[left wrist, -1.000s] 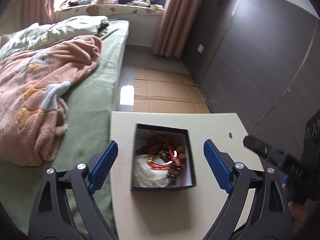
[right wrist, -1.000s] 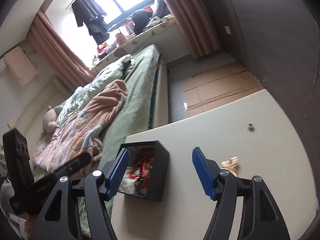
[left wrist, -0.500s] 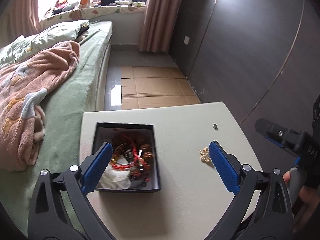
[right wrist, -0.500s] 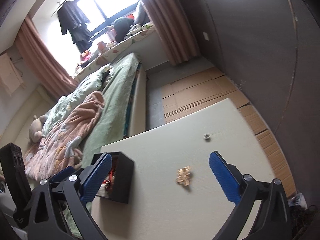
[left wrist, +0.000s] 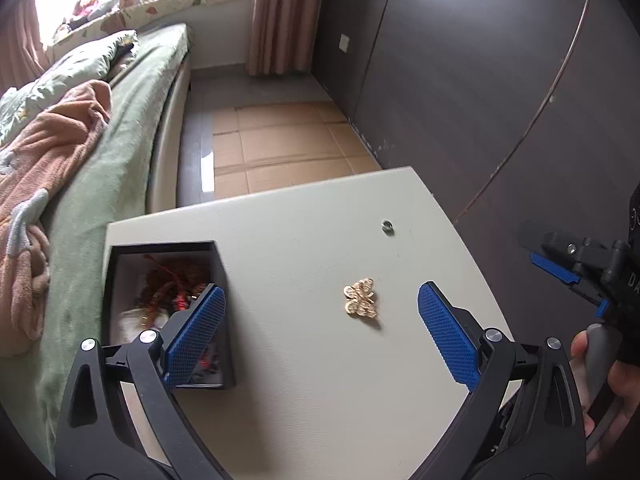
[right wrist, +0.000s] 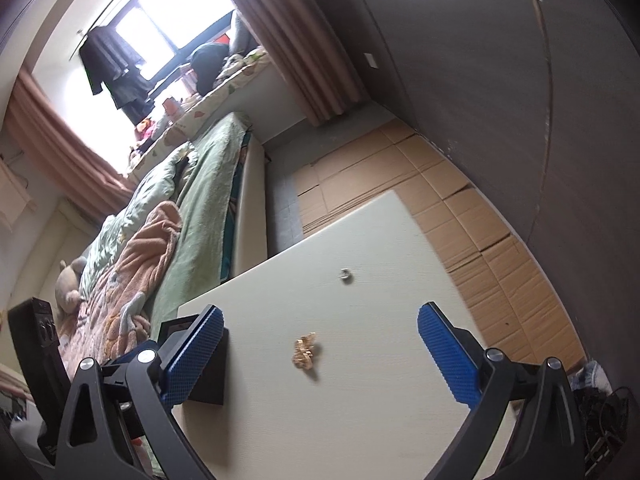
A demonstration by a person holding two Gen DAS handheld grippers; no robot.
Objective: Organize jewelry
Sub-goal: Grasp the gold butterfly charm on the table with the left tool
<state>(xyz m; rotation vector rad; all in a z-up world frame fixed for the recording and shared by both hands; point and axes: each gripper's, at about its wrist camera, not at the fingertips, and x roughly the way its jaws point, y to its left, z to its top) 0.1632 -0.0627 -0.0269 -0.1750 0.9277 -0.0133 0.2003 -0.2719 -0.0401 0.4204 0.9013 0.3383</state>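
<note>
Both tools now face the loose pieces, away from the box

Both views have swung from the black box [left wrist: 120, 280] at the bench's left edge toward the gold butterfly brooch [left wrist: 360, 302] mid-bench and small ring [left wrist: 387, 227] near the far edge. Left tool [left wrist: 320, 336] and right tool [right wrist: 320, 356] both stand apart, empty; probably the brooch is next. No readable writing.

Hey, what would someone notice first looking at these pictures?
Probably the gold butterfly brooch lying alone mid-table, framed between the open left gripper. Next, the black box of tangled red and gold jewelry at the table's left edge, and a small silver ring farther back.
</note>
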